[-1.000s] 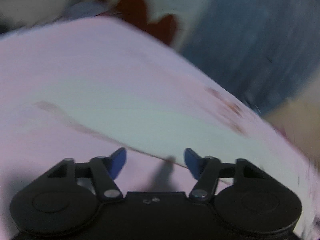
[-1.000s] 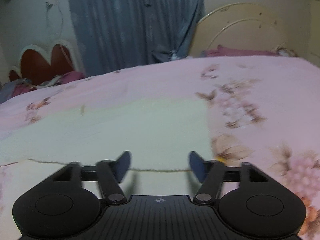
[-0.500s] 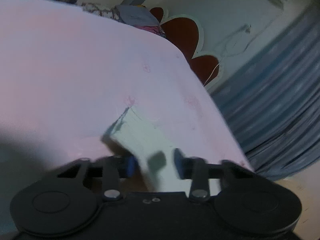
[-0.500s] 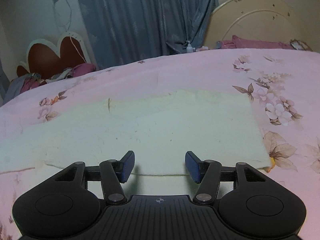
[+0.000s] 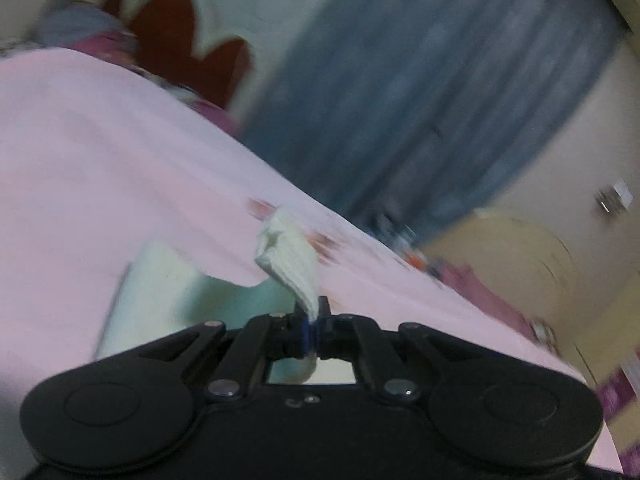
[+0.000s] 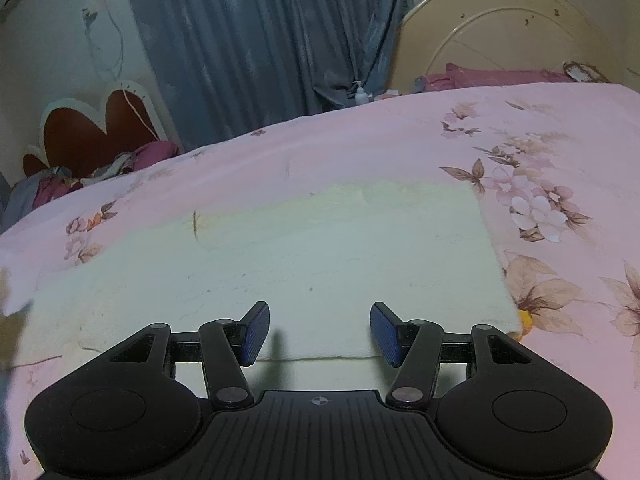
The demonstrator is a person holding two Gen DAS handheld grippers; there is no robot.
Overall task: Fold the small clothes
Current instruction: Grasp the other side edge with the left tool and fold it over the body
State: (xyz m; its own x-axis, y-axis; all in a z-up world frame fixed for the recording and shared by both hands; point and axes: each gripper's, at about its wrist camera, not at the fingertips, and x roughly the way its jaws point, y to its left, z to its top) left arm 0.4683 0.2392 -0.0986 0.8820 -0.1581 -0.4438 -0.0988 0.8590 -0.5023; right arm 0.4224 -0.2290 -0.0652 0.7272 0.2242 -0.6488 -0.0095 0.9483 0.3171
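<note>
A pale cream cloth (image 6: 320, 248) lies spread flat on the pink floral bedspread (image 6: 560, 140) in the right wrist view. My right gripper (image 6: 318, 334) is open and empty, its blue pads hovering over the cloth's near folded edge. In the blurred, tilted left wrist view my left gripper (image 5: 311, 330) is shut on a corner of the cloth (image 5: 292, 260), which rises bunched from between the pads. More of the cloth (image 5: 160, 280) trails down to the left.
A blue curtain (image 6: 260, 40) hangs behind the bed. A cream headboard (image 6: 500, 28) stands at the back right with a dark pink pillow (image 6: 500, 76). A red heart-shaped board (image 6: 96, 128) and piled clothes (image 6: 52, 184) sit at the back left.
My left gripper has closed on the cloth's corner and lifted it, swinging its view. My right gripper has stayed open over the near edge and pulled back slightly.
</note>
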